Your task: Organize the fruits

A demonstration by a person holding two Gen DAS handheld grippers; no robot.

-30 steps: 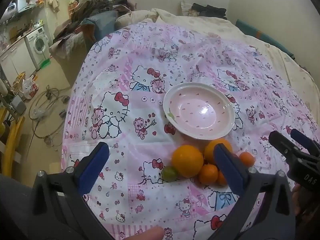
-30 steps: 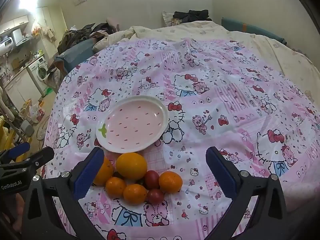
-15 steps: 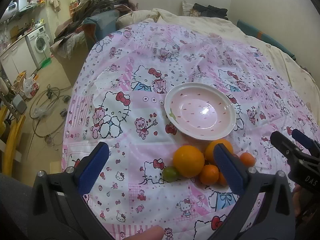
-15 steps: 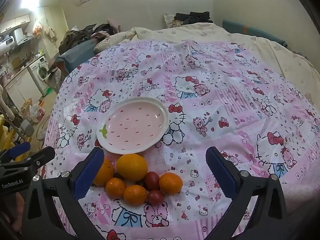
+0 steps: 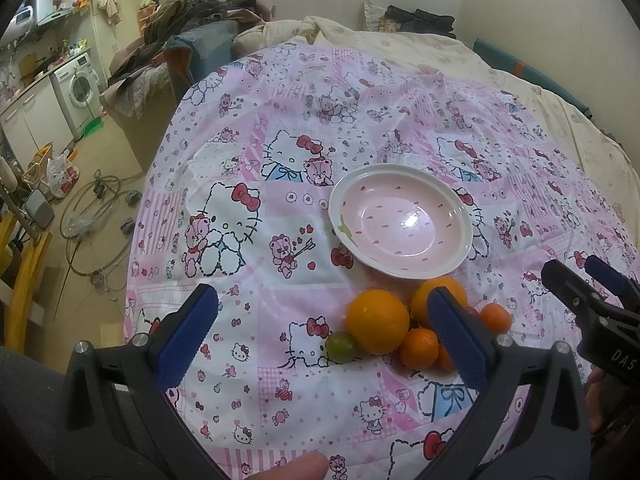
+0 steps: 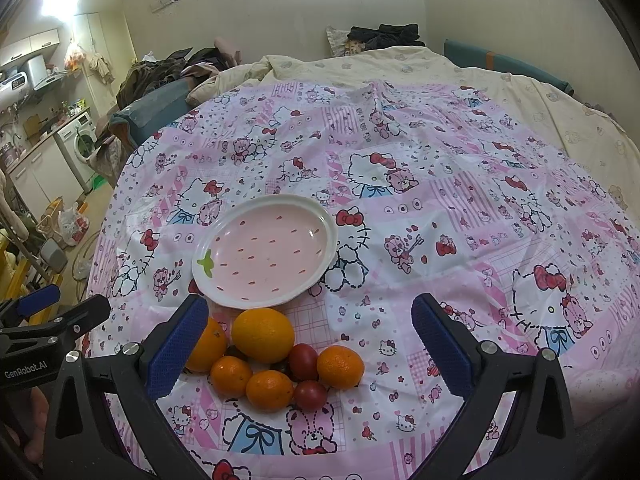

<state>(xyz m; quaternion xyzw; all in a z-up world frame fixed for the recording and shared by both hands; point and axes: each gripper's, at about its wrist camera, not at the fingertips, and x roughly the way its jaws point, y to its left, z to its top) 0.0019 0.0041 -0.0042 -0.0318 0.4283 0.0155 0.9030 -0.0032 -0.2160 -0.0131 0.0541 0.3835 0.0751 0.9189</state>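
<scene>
Fruit [image 6: 276, 360] sitting in a tight cluster on the bed's patterned sheet [image 6: 440, 208], just in front of the pink plate [image 6: 266, 250], itself holding nothing yet. Hovering above: left gripper [image 5: 324, 334] and right gripper [image 6: 310, 342], both with jaws spread wide, pinching nothing. Judging the first pick: taking an outer piece such as the rightmost mandarin [image 6: 340, 366], descending straight, closing gently, avoiding nudging neighbours into rolling across the soft bedding.

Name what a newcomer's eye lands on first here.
The cluster of oranges and small fruit lying on the pink cartoon-print cloth, just in front of the empty strawberry-pattern plate. Next, both open grippers: the right gripper over the pile, the left gripper beside it.
</scene>
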